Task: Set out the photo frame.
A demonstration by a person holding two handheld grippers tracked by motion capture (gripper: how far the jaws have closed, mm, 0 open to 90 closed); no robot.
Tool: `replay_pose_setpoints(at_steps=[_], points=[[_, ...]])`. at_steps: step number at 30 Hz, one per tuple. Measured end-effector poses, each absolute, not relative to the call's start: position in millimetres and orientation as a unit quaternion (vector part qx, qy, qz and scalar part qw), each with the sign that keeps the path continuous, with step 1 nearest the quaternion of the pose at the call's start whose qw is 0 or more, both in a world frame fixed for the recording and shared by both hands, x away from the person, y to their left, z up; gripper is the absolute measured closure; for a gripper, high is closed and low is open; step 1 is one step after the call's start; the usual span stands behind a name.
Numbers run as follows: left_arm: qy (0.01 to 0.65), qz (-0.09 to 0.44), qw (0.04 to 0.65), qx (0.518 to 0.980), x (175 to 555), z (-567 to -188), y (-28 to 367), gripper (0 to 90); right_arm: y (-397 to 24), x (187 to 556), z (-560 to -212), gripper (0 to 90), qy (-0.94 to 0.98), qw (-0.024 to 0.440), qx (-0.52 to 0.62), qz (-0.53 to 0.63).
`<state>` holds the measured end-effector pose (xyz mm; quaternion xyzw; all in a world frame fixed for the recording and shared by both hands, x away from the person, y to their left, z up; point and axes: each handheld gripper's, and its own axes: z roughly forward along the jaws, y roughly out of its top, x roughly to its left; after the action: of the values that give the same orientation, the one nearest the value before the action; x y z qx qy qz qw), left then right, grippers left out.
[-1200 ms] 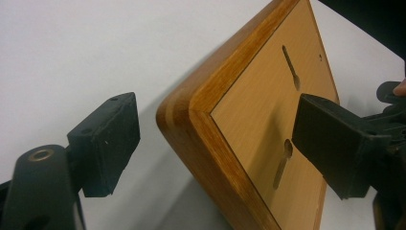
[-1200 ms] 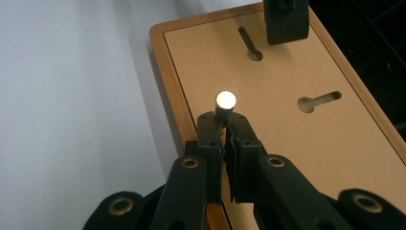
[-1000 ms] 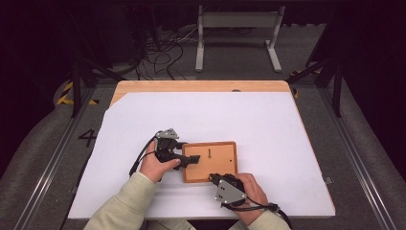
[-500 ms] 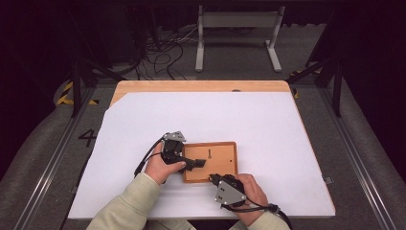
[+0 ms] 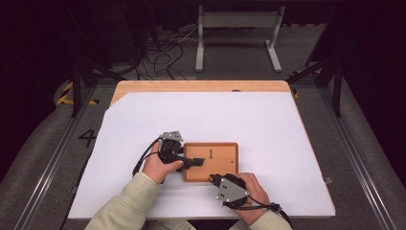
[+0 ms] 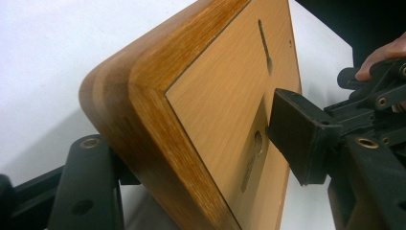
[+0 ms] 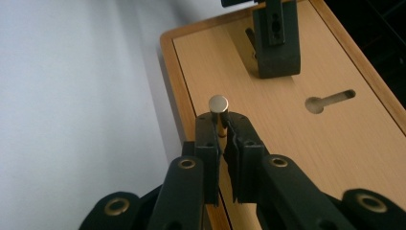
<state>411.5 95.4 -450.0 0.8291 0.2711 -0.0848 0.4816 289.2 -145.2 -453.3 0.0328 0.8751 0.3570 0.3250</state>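
Observation:
A wooden board [image 5: 218, 160] with keyhole slots [image 7: 330, 100] lies flat on the white table cover. My left gripper [image 5: 194, 163] reaches over its left edge. In the left gripper view the board [image 6: 215, 96] sits between the jaws, one pad [image 6: 297, 139] on its top face and the other jaw beneath. These jaws have just been closing and now press on the board. My right gripper [image 7: 219, 127] is at the board's near edge, shut on a small metal pin [image 7: 218, 103] with a flat round head that stands upright above the wood.
White paper [image 5: 268, 120] covers the wooden table. The table's near edge runs just behind both hands. A metal stand [image 5: 237, 28] and loose cables [image 5: 163, 52] lie on the floor beyond the far edge.
The left gripper's jaws have narrowed onto the board's left edge, with the top pad now resting on the wood. The right gripper and its pin have stayed put.

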Motion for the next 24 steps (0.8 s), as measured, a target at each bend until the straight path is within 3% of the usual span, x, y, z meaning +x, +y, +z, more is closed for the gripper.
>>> replay_pose_setpoints(at_steps=[5, 9, 13, 17, 24], points=[[0.244, -0.085, 0.496, 0.829, 407, -442, 99, 45.9, -151, 286, -441, 64.9, 0.877, 0.263, 0.043, 0.401], [0.218, -0.08, 0.503, 0.832, 400, -436, 100, 51.1, -165, 283, -427, 56.5, 0.863, 0.221, 0.063, 0.45], [0.194, -0.096, 0.515, 0.83, 395, -432, 103, 58.4, -187, 282, -406, 55.3, 0.827, 0.184, 0.082, 0.525], [0.17, -0.132, 0.527, 0.822, 389, -428, 105, 69.6, -206, 283, -389, 57.0, 0.797, 0.197, 0.105, 0.561], [0.152, -0.116, 0.52, 0.833, 380, -422, 100, 72.1, -231, 290, -381, 59.3, 0.78, 0.22, 0.141, 0.569]])
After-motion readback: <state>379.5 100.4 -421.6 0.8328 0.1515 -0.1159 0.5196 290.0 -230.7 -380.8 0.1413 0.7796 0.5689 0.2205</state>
